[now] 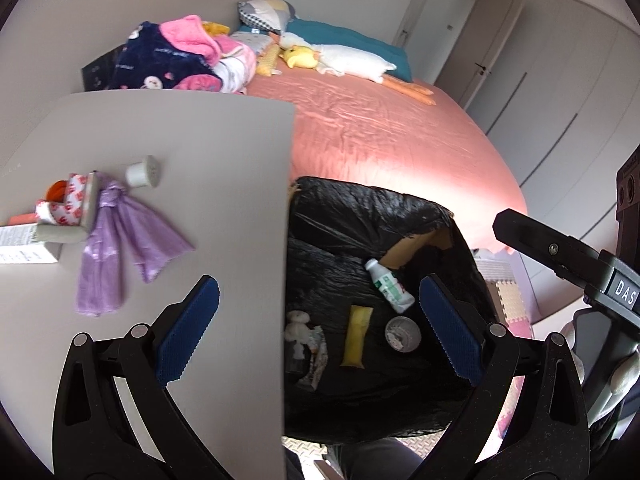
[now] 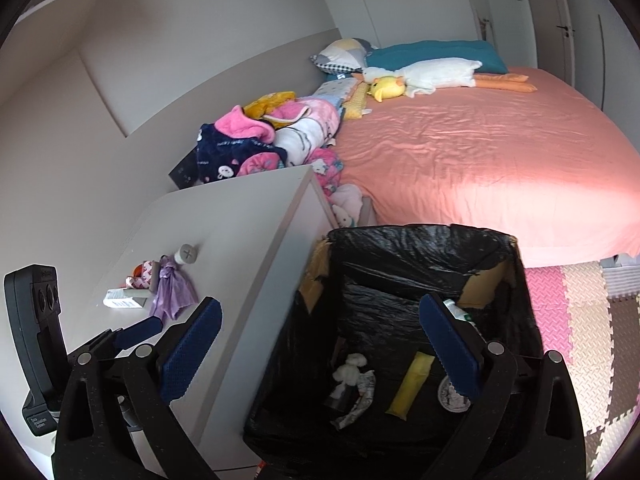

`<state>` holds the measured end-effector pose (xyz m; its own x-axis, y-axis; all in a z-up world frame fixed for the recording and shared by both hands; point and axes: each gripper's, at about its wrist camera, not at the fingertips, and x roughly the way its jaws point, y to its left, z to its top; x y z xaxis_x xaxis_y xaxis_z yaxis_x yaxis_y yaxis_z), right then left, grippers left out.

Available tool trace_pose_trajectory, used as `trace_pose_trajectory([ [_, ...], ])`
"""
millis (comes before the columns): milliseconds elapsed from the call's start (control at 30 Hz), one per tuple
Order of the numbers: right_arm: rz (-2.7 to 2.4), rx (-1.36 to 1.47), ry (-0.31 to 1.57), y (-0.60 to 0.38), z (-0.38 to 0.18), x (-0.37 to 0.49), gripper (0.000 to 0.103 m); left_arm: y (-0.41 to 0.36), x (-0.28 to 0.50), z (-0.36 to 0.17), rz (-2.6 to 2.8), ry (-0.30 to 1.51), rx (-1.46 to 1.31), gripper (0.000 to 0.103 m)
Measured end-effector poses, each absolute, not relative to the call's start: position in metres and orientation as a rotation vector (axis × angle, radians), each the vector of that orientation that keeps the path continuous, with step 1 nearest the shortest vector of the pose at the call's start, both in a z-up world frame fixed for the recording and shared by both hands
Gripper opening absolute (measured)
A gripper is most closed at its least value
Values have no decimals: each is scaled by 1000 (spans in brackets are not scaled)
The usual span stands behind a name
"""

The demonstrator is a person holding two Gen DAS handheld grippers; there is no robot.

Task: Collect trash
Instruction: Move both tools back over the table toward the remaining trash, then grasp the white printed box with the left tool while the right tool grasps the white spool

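Observation:
A bin lined with a black bag (image 1: pixel 332 216) (image 2: pixel 420 240) stands between the grey table (image 1: pixel 224 184) (image 2: pixel 240 224) and the bed. Inside lie a white bottle (image 1: pixel 390 286), a yellow packet (image 1: pixel 356 336) (image 2: pixel 412 384), a foil lid (image 1: pixel 402 334), a white tissue wad (image 2: pixel 352 370) and a wrapper. On the table lie a purple plastic bag (image 1: pixel 116 248) (image 2: pixel 172 292), a white cap (image 1: pixel 142 172), red-and-white wrappers (image 1: pixel 76 196) and a box (image 1: pixel 24 244). My left gripper (image 1: pixel 320 328) is open and empty over the table edge and bin. My right gripper (image 2: pixel 320 352) is open and empty above the bin.
A bed with a pink sheet (image 2: pixel 480 152) lies behind the bin, with piled clothes (image 2: pixel 272 140) and plush toys (image 2: pixel 420 74). Foam floor mats (image 2: pixel 588 320) lie to the right. The right gripper's body shows at the right of the left wrist view (image 1: pixel 560 256).

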<state>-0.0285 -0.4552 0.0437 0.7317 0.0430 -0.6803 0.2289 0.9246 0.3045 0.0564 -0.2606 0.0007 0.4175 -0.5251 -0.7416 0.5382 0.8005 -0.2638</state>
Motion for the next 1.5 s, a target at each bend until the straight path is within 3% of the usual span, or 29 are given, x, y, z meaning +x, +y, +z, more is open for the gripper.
trace_pose_trajectory([
  [800, 68, 256, 825, -354, 31, 55, 96, -136, 112, 6, -348, 882, -160, 96],
  [1133, 119, 202, 890, -330, 13, 94, 78, -91, 140, -8, -221, 935, -262, 96],
  [1500, 122, 159, 929, -318, 0, 129, 78, -63, 172, -28, -105, 1009, -374, 96],
])
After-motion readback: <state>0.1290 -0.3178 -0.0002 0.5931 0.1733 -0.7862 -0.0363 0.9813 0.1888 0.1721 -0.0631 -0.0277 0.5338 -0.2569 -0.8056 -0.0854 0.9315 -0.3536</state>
